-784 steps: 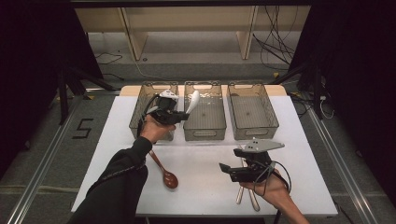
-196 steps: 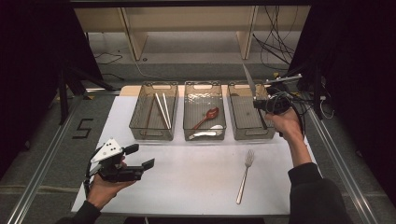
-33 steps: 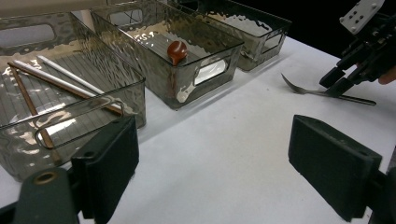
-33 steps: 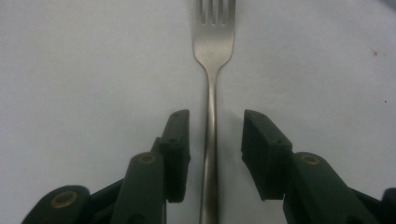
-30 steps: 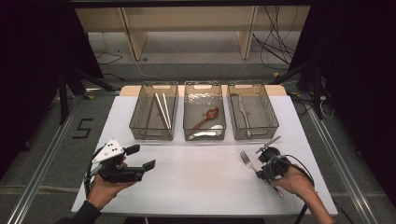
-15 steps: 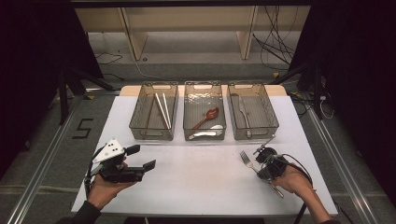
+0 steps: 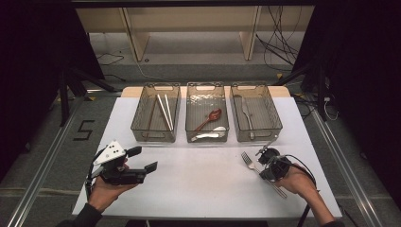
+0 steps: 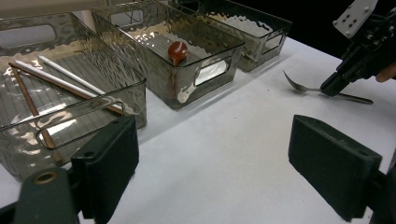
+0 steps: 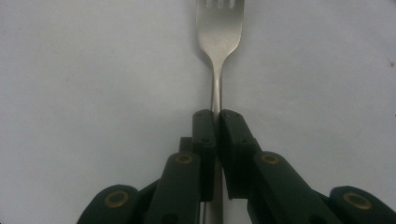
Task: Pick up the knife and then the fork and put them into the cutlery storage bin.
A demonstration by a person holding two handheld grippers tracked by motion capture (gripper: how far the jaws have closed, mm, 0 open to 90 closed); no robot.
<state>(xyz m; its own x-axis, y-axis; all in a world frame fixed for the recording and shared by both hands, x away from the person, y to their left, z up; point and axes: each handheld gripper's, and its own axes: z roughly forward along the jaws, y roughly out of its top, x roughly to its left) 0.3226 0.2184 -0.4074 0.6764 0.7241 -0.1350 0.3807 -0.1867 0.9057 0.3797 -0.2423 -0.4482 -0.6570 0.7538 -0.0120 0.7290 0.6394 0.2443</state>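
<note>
The fork [image 9: 215,28] looks like smooth brushed metal, the table [image 7: 198,184] matt white, the three bins [image 7: 207,97] glossy smoky clear plastic with rippled walls, the right gripper [image 9: 216,122] matt black plastic.

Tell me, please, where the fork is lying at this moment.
In the high view the fork lies on the white table at the right, in front of the right-hand bin, its handle clamped in the right tool.

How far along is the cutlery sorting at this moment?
Chopsticks, spoons and a knife already lie in the three bins. The right gripper has just closed on the fork, flat on the table. Left: lifting it into a bin.
</note>
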